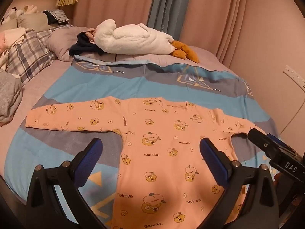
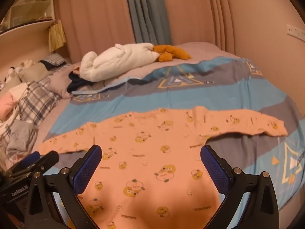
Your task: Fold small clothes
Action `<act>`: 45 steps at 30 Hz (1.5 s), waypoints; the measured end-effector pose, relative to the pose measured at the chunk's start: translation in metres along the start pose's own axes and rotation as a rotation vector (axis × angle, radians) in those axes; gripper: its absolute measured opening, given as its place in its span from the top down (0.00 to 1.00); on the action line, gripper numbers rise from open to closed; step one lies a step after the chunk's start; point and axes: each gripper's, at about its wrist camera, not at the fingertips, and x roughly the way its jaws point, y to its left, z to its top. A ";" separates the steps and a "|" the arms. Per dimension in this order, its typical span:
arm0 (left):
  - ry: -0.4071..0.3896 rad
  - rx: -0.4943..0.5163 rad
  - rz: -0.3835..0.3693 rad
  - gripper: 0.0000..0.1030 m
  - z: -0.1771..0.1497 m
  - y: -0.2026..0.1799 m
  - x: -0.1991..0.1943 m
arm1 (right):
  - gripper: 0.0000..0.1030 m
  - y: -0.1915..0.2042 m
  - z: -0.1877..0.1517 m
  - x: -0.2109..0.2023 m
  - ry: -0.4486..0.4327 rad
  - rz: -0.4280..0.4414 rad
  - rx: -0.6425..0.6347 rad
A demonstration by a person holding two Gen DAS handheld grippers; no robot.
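So there's a small pink long-sleeved top (image 1: 162, 148) with a yellow duck print and "GAGAGA" lettering, spread flat on the blue-and-grey duvet (image 1: 80, 87), both sleeves stretched out to the sides. It's unfolded, neckline pointing toward the far side of the bed.

The left gripper (image 1: 151, 151) hangs over the body of the top with its jaws spread wide, nothing between the blue pads. Same deal with the right gripper (image 2: 151, 157): jaws wide apart, hovering over the shirt's middle, holding nothing. You can see the right one poking in at the edge of the left wrist view, just by the sleeve on that side.

Further back on the bed lies a white plush goose (image 1: 131, 38) with orange feet, next to some dark clothing (image 1: 83, 46), and plaid pillows (image 1: 28, 55) sit off to the left. Pink curtains (image 2: 200, 15) behind.
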 end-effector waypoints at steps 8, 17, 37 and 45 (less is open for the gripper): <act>0.033 -0.031 -0.049 0.01 -0.012 0.012 0.012 | 0.01 0.005 -0.011 0.008 0.029 -0.043 -0.019; 0.058 -0.087 -0.104 0.01 -0.017 0.022 0.014 | 0.01 0.015 -0.013 0.013 0.039 -0.020 -0.053; 0.084 -0.057 -0.094 0.01 -0.022 0.019 0.015 | 0.01 0.013 -0.017 0.015 0.057 0.010 -0.036; 0.085 -0.049 -0.093 0.01 -0.023 0.018 0.016 | 0.01 0.011 -0.017 0.015 0.053 0.007 -0.038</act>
